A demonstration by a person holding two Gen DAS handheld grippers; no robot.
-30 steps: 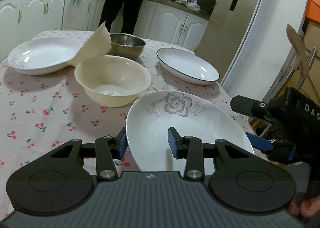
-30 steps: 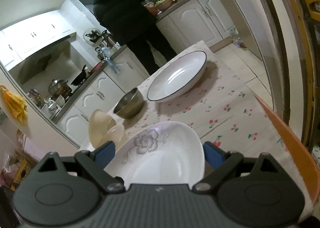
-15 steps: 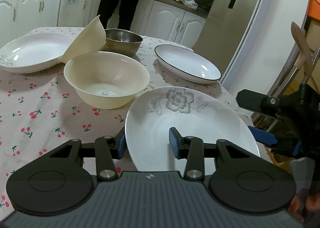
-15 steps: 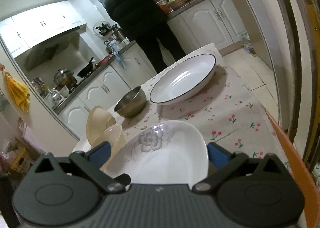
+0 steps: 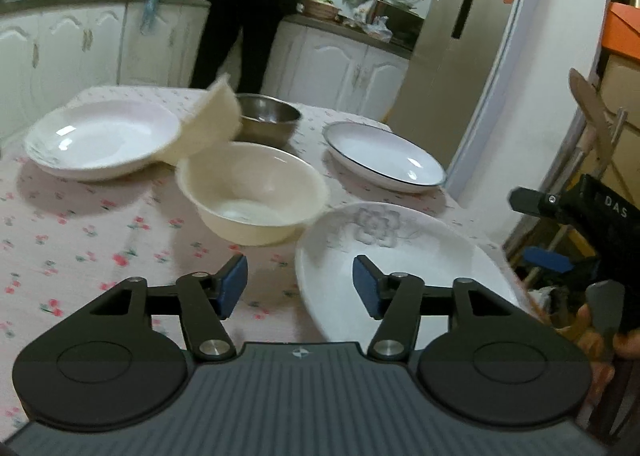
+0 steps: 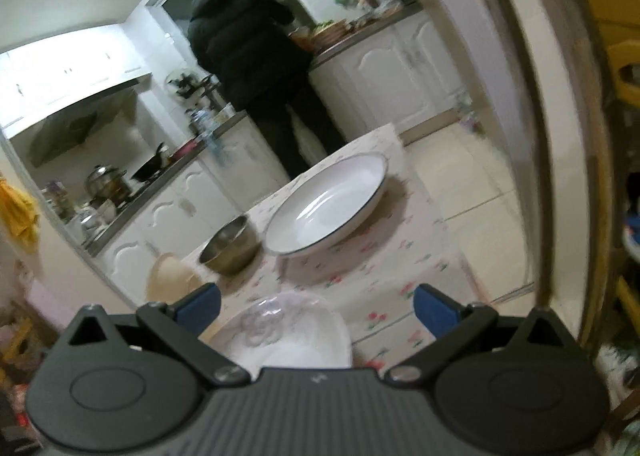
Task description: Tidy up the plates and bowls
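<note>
The left gripper hangs released above a cherry-print tablecloth, its blue pads spread, the right-hand pad over the near rim of a flowered plate. The right gripper is also spread wide and holds nothing, with the same flowered plate lying between and below its pads. A cream bowl sits just beside that plate; a second cream bowl leans tilted on a white plate. Behind stand a steel bowl and a dark-rimmed plate. A person in black faces the counter.
</note>
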